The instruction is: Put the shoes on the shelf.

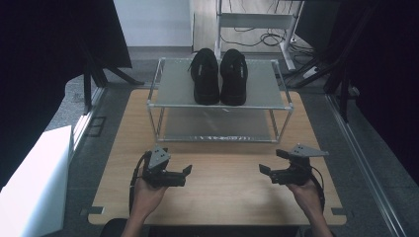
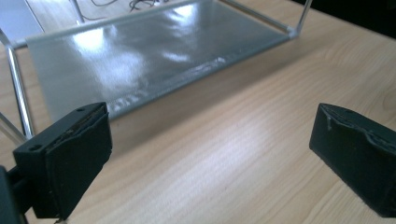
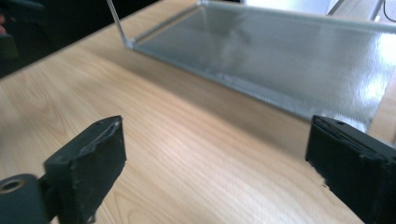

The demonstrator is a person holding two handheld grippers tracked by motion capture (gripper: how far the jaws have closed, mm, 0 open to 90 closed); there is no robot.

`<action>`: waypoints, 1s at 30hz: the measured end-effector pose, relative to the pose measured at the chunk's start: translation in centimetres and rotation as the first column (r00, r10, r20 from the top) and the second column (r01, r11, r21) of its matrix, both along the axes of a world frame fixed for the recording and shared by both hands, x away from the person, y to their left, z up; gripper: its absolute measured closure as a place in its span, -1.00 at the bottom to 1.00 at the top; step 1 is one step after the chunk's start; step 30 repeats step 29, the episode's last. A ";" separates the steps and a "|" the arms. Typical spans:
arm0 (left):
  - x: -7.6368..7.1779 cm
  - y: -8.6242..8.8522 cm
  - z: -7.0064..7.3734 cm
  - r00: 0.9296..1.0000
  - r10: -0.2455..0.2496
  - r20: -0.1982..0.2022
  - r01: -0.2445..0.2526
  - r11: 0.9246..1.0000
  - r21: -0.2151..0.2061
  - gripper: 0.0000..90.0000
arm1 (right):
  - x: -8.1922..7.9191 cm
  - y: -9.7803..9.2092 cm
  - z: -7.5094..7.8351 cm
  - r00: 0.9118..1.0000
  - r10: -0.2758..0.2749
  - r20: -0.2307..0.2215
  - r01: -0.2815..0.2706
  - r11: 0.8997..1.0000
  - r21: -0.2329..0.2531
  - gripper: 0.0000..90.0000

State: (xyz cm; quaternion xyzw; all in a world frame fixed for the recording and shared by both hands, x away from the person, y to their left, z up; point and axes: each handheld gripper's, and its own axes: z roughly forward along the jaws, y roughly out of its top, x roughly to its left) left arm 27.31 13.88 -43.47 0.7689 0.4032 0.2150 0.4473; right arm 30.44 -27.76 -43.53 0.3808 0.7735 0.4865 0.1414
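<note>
Left gripper (image 1: 184,174): held in the person's left hand (image 1: 146,193) over the near left part of the bench (image 1: 225,197), just in front of the rack. Its jaws stand wide apart with nothing between them; in the left gripper view (image 2: 212,154) only bare wood lies in the gap.

Right gripper (image 1: 267,170): held in the person's right hand (image 1: 307,195) over the near right part of the bench, facing inward toward the left gripper. Its jaws are also spread wide and hold nothing; in the right gripper view (image 3: 217,158) the wood grain shows between them.

Gap between the two: the grippers are well apart, with bare bench between them.

Shoes (image 1: 219,76): a black pair, side by side and touching or nearly so, on the top shelf of the rack, about mid-width, toes toward the far edge of the bench. They are well apart from both grippers.

Rack (image 1: 173,91): a two-tier frame of light metal tubes with grey shelves, standing on the far half of the bench. Its lower shelf (image 2: 154,56) is glossy and bare, and shows just ahead of each gripper's jaws in both gripper views (image 3: 299,56).

Bench: light wood, with its near edge at the person's side.
</note>
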 end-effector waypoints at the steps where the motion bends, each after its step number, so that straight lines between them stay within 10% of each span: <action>1: -0.2 -0.1 -0.6 1.000 -0.005 -0.010 0.005 1.000 0.004 -1.00 | -0.1 0.0 -0.3 1.000 -0.001 -0.005 0.001 1.000 -0.010 -0.97; 13: -0.7 -0.9 -4.2 0.997 -0.011 -0.081 0.015 0.999 0.051 -1.00 | -0.8 0.4 -4.1 0.999 0.002 -0.043 -0.007 0.993 -0.115 -1.00; 22: -0.7 -1.9 -6.9 0.988 0.012 -0.154 0.019 0.981 0.195 -1.00 | -0.7 0.6 -6.5 0.998 0.021 -0.061 -0.034 0.974 -0.225 -1.00; 30: -0.6 -2.4 -7.5 0.986 0.012 -0.168 0.028 0.972 0.234 -1.00 | -0.5 0.7 -7.4 0.994 0.033 -0.107 -0.059 0.969 -0.242 -1.00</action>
